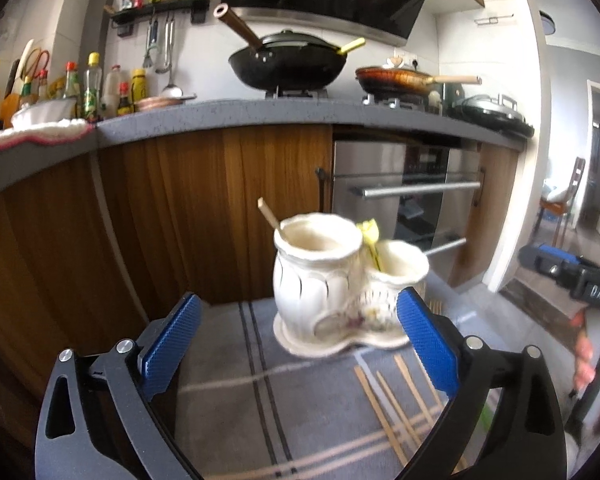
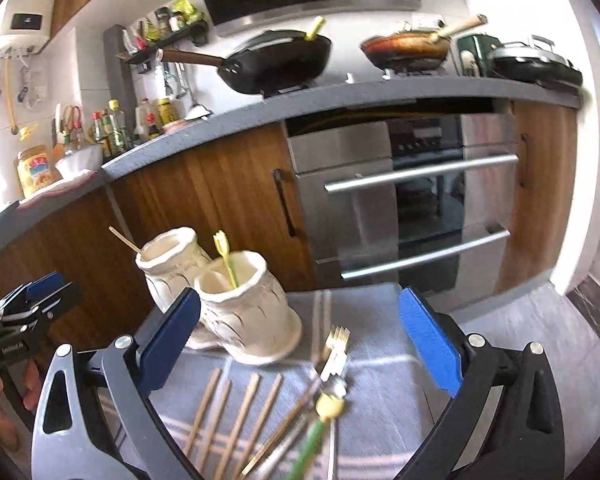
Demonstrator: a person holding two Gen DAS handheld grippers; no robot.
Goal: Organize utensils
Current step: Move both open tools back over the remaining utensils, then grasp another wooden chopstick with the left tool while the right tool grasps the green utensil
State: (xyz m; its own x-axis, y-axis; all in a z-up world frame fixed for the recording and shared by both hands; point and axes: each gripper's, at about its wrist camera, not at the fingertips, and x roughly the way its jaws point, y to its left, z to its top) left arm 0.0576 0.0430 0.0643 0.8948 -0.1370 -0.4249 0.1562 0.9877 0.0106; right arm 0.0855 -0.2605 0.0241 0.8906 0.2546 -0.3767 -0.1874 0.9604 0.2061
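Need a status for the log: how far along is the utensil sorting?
Early. Done: one chopstick stands in the holder's far cup, one yellow-topped utensil in the near cup. In hand: nothing; left gripper and right gripper are both open and empty. Left: loose chopsticks, forks and a green-handled utensil lie on the cloth.

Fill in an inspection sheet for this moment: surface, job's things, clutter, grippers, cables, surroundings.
Surface: grey striped cloth.
Job's things: white double ceramic holder holds one wooden stick and a yellow-topped pick; loose chopsticks, forks and a green-handled utensil lie on the cloth.
Clutter: nothing seen.
Grippers: left gripper open, empty; right gripper open, empty.
Cables: nothing seen.
Surroundings: counter, black wok, oven.
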